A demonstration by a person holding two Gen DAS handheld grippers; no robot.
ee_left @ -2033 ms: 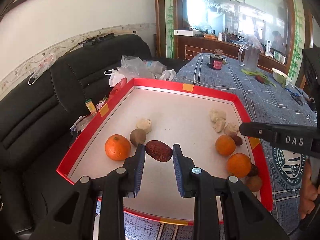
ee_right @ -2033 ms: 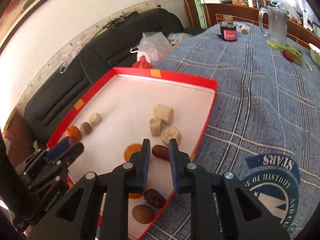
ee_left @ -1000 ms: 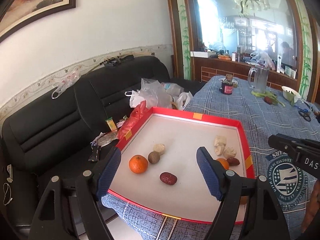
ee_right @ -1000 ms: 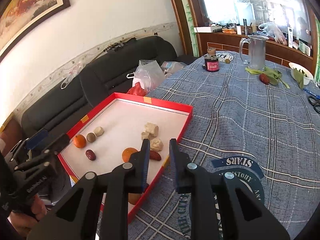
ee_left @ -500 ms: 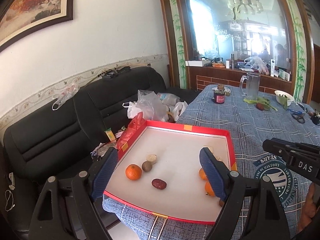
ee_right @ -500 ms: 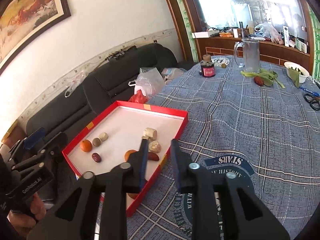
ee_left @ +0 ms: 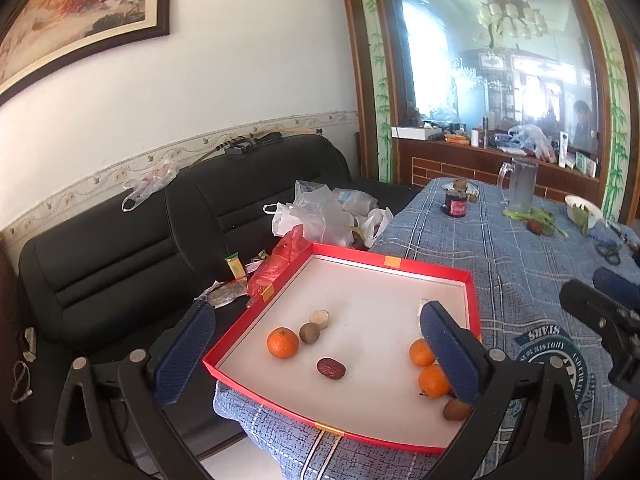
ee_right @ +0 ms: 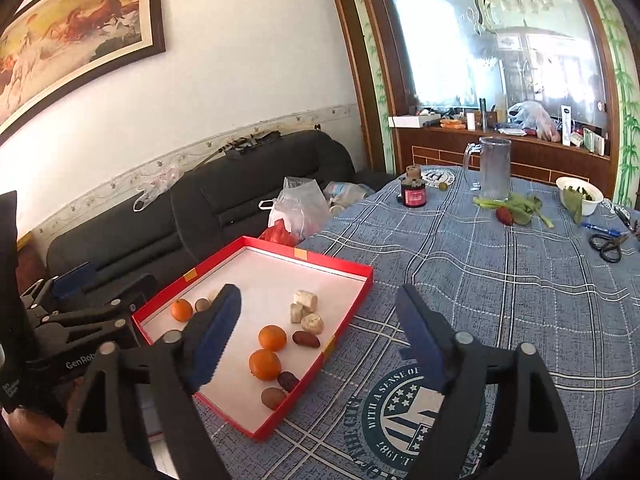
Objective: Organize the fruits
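Hovering above the near edge of the table, the left gripper (ee_left: 316, 356) has its two blue-padded black fingers spread wide with nothing between them, and the right gripper (ee_right: 320, 332) is likewise wide open and empty, held over the tray's right rim and the cloth beside it.

Below both lies the shallow red cardboard tray with a white floor (ee_left: 400, 270), resting on the blue checked tablecloth (ee_right: 500, 272) with its near corner overhanging the table edge. On the tray's left side, seen from the left wrist, sit a lone round orange mandarin (ee_left: 282, 343), a small brown round fruit (ee_left: 309, 332) just beside it, a pale beige lump (ee_left: 320, 319) touching that fruit's far side, and a dark red wrinkled date (ee_left: 331, 368) a little nearer the camera, apart from the others.

On the tray's right side, the right wrist view shows two more orange mandarins (ee_right: 268, 352) close together, a cluster of three pale beige chunks (ee_right: 306, 312) beyond them, a dark brown date (ee_right: 306, 339) just beside the cluster, and another dark date (ee_right: 288, 380) and a brown round fruit (ee_right: 273, 397) by the near right wall.

Farther out on the cloth stand a clear glass pitcher (ee_right: 494, 168), a small dark jar with a red label (ee_right: 414, 193), green leafy stalks (ee_right: 516, 204), a white bowl (ee_right: 580, 196) and black scissors (ee_right: 608, 245). A black leather sofa (ee_left: 140, 248) holding plastic bags (ee_left: 316, 216) runs along the wall to the left.
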